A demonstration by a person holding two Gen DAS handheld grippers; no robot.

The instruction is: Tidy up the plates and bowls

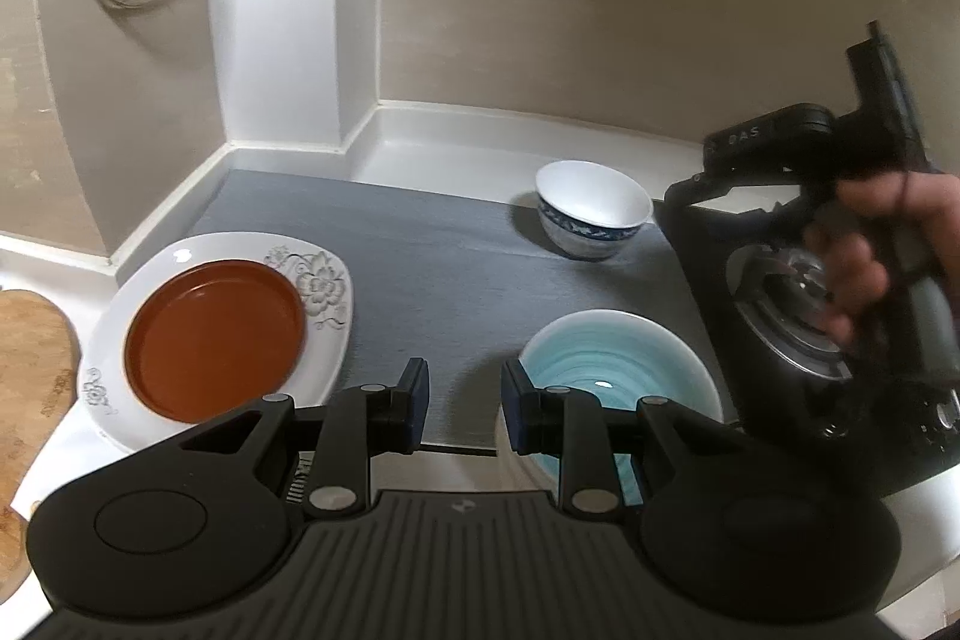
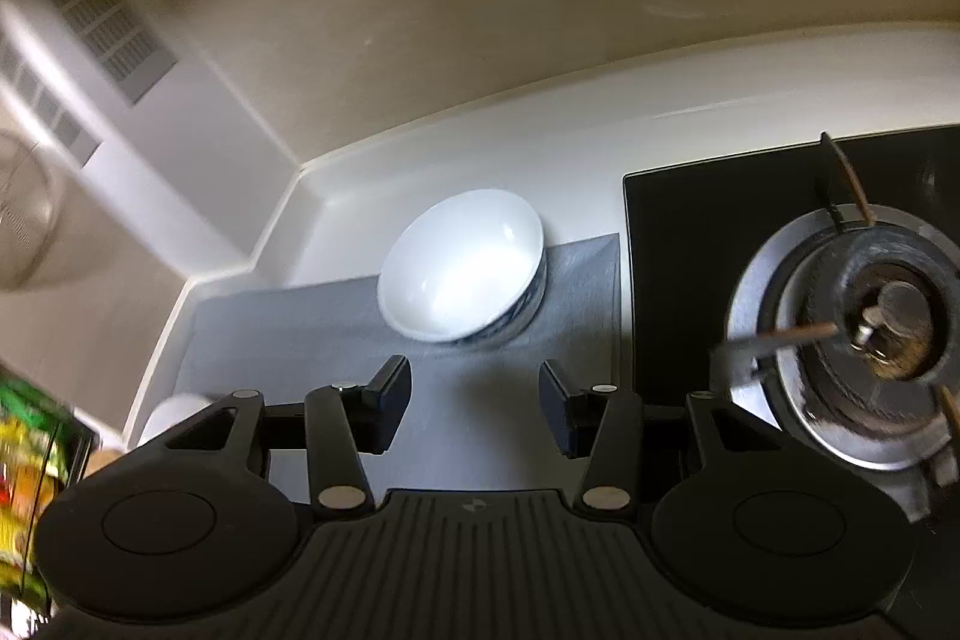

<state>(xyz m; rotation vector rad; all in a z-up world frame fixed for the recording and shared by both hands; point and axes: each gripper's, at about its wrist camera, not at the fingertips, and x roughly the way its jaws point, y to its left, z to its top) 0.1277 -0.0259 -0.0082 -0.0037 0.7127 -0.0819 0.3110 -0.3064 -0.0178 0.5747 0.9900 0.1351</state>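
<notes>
Left wrist view: we look down low over the desk (image 1: 420, 148) toward the corner. Right wrist view: higher, steeper, tilted. Both share the gray mat (image 1: 432, 268) (image 2: 288, 340) and blue-rimmed bowl (image 1: 591, 211) (image 2: 462, 265).

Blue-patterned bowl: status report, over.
Both hand-held grippers open, empty. Blue-patterned bowl on grey mat, ahead of right hand-held gripper. Nothing between.

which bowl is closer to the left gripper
The bowl with the pale blue inside, right beside the left gripper. The white bowl with the blue patterned band sits farther back on the mat.
</notes>
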